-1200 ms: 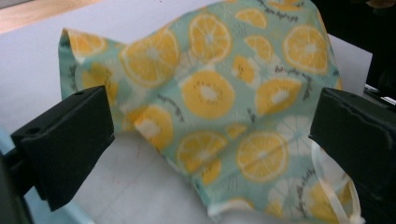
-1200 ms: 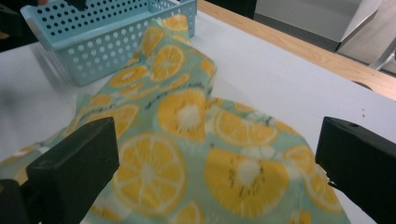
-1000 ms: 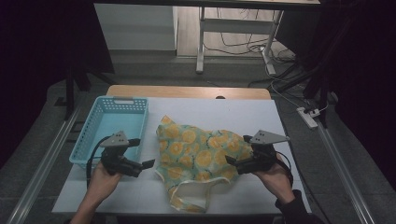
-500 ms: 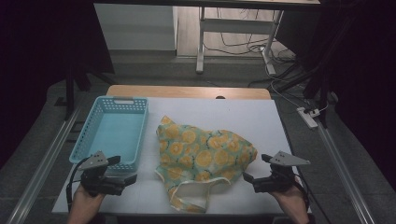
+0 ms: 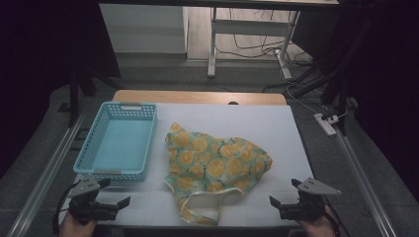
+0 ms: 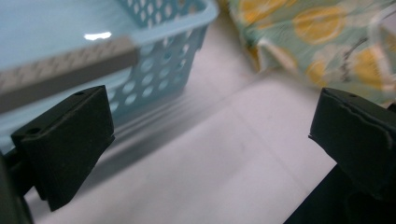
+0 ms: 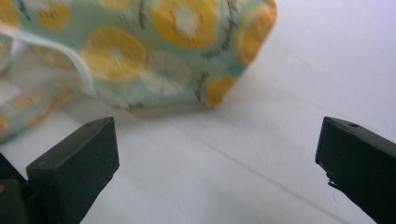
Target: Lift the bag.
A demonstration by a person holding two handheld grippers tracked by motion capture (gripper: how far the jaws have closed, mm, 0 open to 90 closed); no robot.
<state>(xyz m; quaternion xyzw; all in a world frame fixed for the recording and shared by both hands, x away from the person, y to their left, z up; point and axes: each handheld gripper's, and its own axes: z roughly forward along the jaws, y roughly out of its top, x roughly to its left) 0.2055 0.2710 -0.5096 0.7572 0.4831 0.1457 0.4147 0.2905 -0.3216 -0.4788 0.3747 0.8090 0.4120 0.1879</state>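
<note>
Lemon-print garment (image 5: 215, 165) lies crumpled mid-table, basket (image 5: 118, 143) empty at the left edge; our left gripper (image 5: 112, 206) and right gripper (image 5: 281, 207) hover spread wide, grasping nothing, so all remains.

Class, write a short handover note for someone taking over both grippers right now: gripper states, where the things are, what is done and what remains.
Left gripper: open, holding nothing, at the near left table edge in front of the blue basket.
Right gripper: open, holding nothing, at the near right edge.
Lemon-print garment: lies crumpled mid-table, right of the basket, touched by neither gripper.
Done: nothing visible; the basket is empty.
Left: probably grasp the garment, fold it and put it in the basket.
</note>
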